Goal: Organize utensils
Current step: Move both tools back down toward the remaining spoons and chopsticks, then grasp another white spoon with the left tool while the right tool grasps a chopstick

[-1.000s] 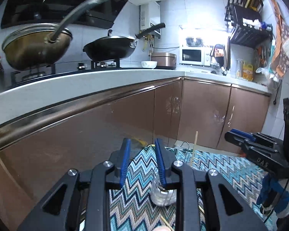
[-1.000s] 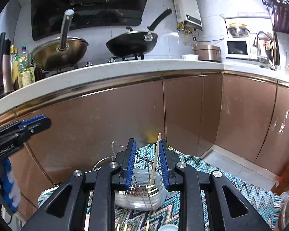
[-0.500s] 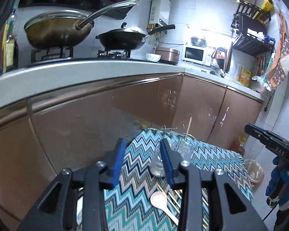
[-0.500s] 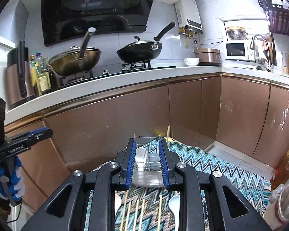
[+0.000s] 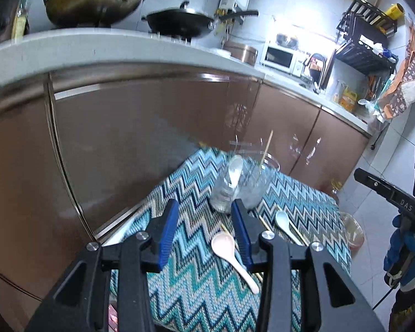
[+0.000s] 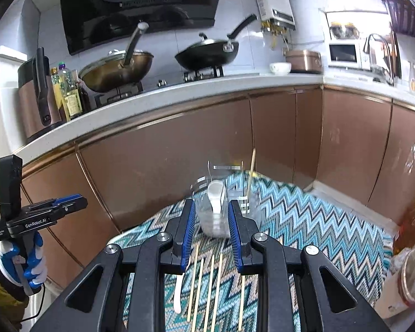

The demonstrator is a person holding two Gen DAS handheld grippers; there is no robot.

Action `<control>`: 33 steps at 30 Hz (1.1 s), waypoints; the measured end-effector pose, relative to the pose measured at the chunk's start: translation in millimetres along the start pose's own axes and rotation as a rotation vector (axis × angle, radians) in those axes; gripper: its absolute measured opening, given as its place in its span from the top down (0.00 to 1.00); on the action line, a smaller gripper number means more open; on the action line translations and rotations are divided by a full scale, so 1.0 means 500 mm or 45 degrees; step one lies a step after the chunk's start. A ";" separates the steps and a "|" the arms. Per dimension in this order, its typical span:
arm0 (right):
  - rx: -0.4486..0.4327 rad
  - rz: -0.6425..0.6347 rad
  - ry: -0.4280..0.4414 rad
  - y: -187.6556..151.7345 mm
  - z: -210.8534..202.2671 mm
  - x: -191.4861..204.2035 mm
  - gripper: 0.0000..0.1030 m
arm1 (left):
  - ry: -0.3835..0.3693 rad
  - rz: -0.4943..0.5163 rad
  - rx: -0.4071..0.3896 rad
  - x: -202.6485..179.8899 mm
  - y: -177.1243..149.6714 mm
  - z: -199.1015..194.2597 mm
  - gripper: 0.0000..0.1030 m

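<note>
left tool (image 5: 204, 221) open, nothing in it; right tool (image 6: 210, 220) jaws apart, empty. glass cup (image 6: 211, 215) with white spoon (image 6: 215, 195) far on worktop (image 5: 304, 202). left view alone shows two loose spoons (image 5: 229, 251); right view alone shows chopsticks (image 6: 207, 290) in near row.

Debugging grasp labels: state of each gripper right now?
Left gripper: open, nothing between the fingers.
Right gripper: open with a narrow gap, nothing held; the glass with the spoon stands beyond the fingertips.
</note>
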State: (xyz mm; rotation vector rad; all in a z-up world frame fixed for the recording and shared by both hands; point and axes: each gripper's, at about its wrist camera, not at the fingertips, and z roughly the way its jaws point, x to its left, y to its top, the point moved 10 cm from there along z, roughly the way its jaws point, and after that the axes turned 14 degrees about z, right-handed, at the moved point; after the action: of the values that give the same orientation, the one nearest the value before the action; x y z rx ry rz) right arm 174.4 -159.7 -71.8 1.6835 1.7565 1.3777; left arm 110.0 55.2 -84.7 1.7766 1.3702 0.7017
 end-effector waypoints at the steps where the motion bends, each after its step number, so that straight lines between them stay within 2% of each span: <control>1: 0.027 0.005 -0.006 -0.011 0.010 -0.007 0.76 | -0.024 -0.010 0.026 -0.002 -0.011 0.012 0.63; 5: 0.138 0.010 -0.019 -0.053 0.055 -0.024 0.77 | -0.121 -0.037 0.137 -0.017 -0.055 0.069 0.63; 7: 0.228 0.013 -0.019 -0.085 0.092 -0.032 0.78 | -0.184 -0.050 0.210 -0.031 -0.081 0.107 0.63; 13: 0.494 0.013 -0.030 -0.188 0.203 -0.058 0.84 | -0.275 -0.077 0.370 -0.044 -0.147 0.210 0.63; 18: 0.682 0.034 -0.049 -0.251 0.302 -0.090 0.87 | -0.331 -0.100 0.446 -0.040 -0.171 0.282 0.64; 25: 0.823 0.027 -0.093 -0.289 0.392 -0.108 0.88 | -0.373 -0.079 0.498 -0.042 -0.181 0.362 0.64; 33: 0.894 -0.007 -0.134 -0.303 0.440 -0.119 0.88 | -0.430 -0.052 0.537 -0.058 -0.192 0.405 0.64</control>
State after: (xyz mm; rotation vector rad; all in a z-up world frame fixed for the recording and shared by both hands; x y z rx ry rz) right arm 276.3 -99.6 -318.6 2.0186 2.3385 0.6674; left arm 212.4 -9.8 -275.5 2.0681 1.3806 0.0768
